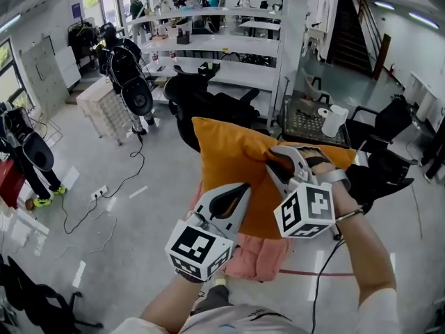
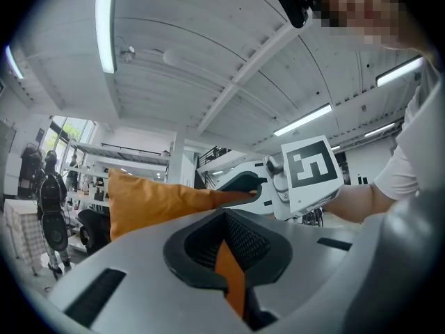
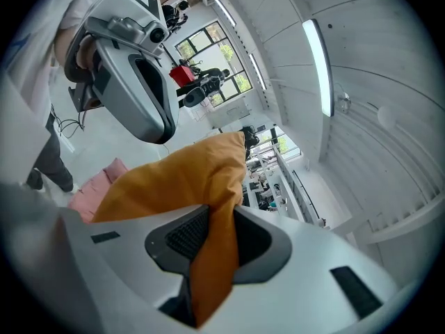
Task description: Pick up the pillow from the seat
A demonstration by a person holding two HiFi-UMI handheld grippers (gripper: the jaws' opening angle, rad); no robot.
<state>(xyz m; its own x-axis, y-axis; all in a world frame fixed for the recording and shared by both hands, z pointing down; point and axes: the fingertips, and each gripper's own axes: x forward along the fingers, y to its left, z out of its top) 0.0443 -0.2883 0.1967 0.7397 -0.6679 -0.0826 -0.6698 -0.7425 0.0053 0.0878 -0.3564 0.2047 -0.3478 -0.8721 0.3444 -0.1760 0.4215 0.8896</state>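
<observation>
Grey floor (image 1: 139,207) well below. Orange pillow (image 1: 229,158) up in the air, clear of the pink seat (image 1: 261,256) under it. Left gripper (image 1: 243,190) nearly closed, pinching a thin fold of the pillow's edge. Right gripper (image 1: 274,160) clamped on a thicker bunch of its fabric.

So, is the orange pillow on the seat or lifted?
Lifted: the pillow hangs in air, pinched by the left tool and right tool.
</observation>
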